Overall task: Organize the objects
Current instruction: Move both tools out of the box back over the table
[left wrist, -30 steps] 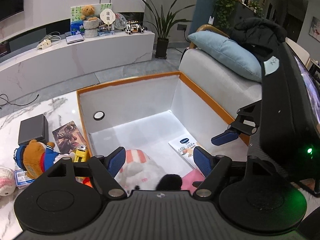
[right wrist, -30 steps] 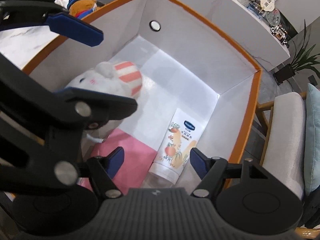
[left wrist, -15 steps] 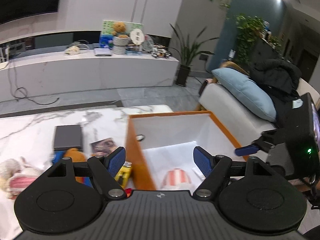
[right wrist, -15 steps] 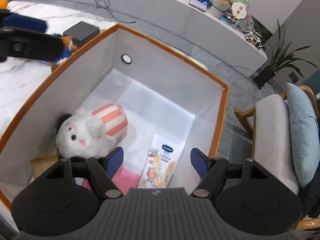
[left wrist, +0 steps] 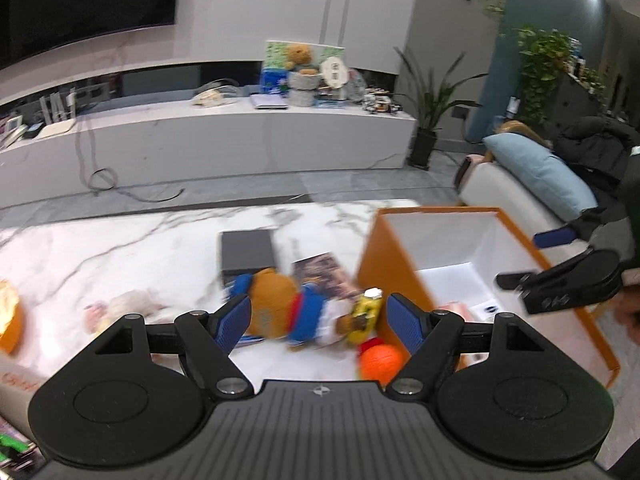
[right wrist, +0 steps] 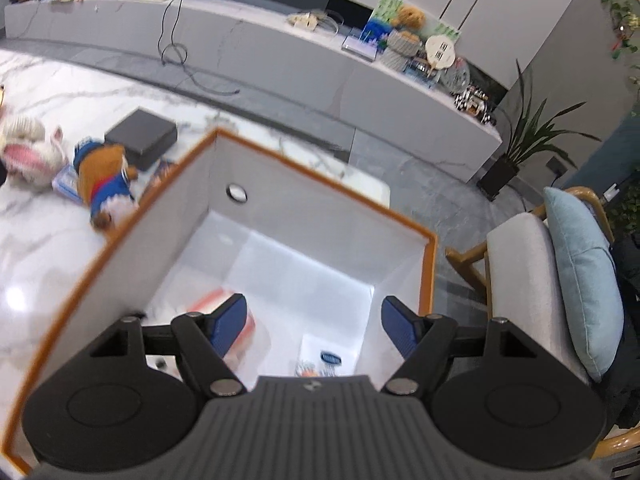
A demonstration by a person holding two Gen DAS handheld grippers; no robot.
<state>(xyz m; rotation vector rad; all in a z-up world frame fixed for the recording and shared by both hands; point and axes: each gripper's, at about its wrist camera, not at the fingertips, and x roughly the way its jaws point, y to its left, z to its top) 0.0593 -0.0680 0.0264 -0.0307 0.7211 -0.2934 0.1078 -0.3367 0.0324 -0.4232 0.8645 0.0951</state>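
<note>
Left tool [left wrist: 318, 322] out of the orange-rimmed box [left wrist: 448, 211] and swung over the counter [left wrist: 120, 248], now empty above the brown teddy bear [left wrist: 280, 304], right tool [right wrist: 314, 322] lifted higher over the box, striped plush [right wrist: 224, 300] left inside, jaws still apart

- Left gripper [left wrist: 318, 320] open, nothing between its jaws, above a marble table [left wrist: 120, 248].
- Bear [left wrist: 280, 304], yellow toy [left wrist: 364, 312], orange ball [left wrist: 380, 362] beside orange box [left wrist: 376, 248].
- Right gripper [left wrist: 532, 260] over the box.

Brown teddy bear [left wrist: 280, 304] in blue lying beside orange-rimmed white box [left wrist: 404, 236], marble tabletop
</note>
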